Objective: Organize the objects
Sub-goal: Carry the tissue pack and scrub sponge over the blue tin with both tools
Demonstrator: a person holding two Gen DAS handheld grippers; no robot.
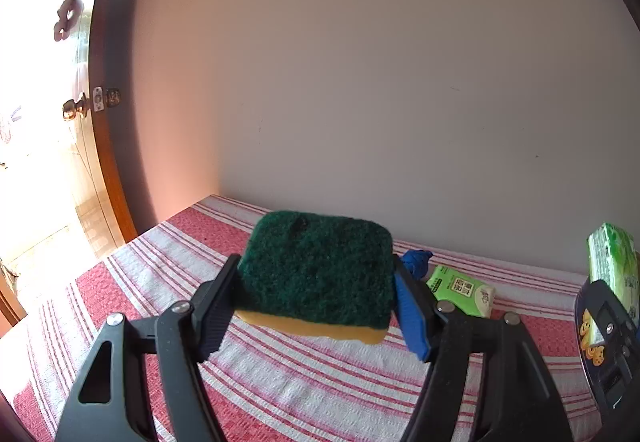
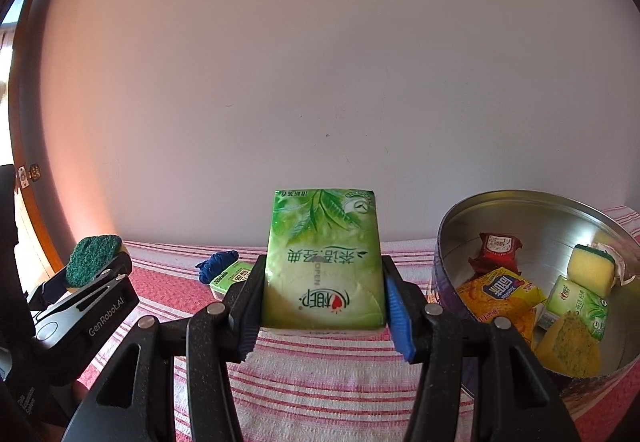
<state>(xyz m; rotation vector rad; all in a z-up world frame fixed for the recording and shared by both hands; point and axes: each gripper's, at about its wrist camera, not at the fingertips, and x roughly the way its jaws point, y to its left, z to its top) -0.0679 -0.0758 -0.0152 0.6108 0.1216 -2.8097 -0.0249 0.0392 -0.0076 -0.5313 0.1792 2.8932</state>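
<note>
Our right gripper (image 2: 322,300) is pinching a green plastic tissue pack printed with tea leaves (image 2: 323,262), its jaws pressed against the pack's two long sides. The pack stands with its long axis running forward along the fingers and is lifted clear of the red-and-white striped cloth (image 2: 320,378). Our left gripper (image 1: 316,300) is likewise clamped, on a rectangular scouring sponge with a dark green scrub face and a yellow foam base (image 1: 318,268), green face up, its wider side spanning the jaws, also off the cloth.

What the coming move turns on, we judge, is the round metal tin (image 2: 520,198). It sits to the right of the right gripper, close beside its right finger, mouth open toward us, and already holds a red snack packet (image 2: 498,248), a yellow snack bag (image 2: 498,296), a small yellow sponge (image 2: 592,268) and another green tissue pack (image 2: 576,306). The right gripper is clearly the nearer one, so the tissue pack would go in with a short swing rightward. The left gripper is well apart on the far side.

On the cloth between the two grippers lie a small green tissue packet (image 1: 460,290) and, just behind it, a bundle of blue cord (image 1: 416,262), both not yet collected.
</note>
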